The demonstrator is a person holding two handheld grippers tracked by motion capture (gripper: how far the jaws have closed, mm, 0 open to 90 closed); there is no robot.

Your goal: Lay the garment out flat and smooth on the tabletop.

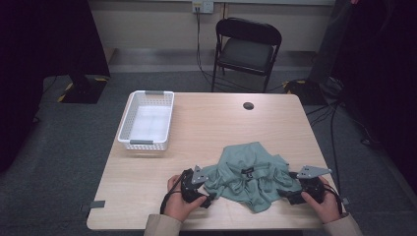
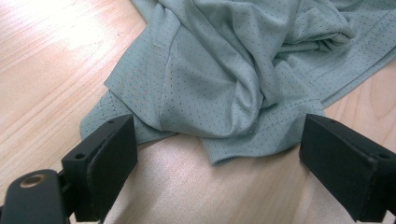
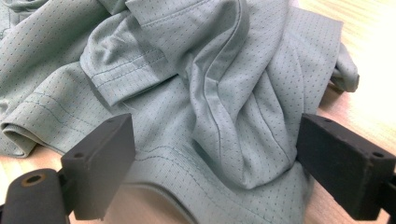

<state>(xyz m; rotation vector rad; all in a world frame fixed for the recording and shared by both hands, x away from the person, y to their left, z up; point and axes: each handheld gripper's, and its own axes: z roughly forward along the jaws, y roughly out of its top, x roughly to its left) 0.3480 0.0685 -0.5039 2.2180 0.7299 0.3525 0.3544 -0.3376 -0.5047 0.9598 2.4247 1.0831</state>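
So I had a gripper in each hand, both down at the near edge of the wooden table (image 1: 206, 123). The crumpled sage-green shirt (image 1: 248, 174) sat bunched up right between them, near my side of the table and a bit to the right of the middle. It was a mesh-type fabric with tiny dots all over, and there was a small dark tag on it near the middle of the heap.

My left gripper (image 2: 217, 163) was spread wide, nothing pinched. In the left gripper view its 2 black jaws stood well apart, with a stitched hem corner of the shirt lying on the table between them, the left jaw just beside the fabric edge.

My right gripper (image 3: 212, 168) was spread wide too. In the right gripper view the jaws sat on either side of a thick fold of the shirt, the fabric running right under and between them, but they weren't pressed together on it. Whether the right jaw actually touched the fold, I couldn't tell.

Further out, a white plastic basket (image 1: 127, 123) sat at the far left part of the table, well apart from the shirt. There was a small dark round thing (image 1: 248, 105) near the far edge, and a black folding chair (image 1: 247, 46) stood behind the table.
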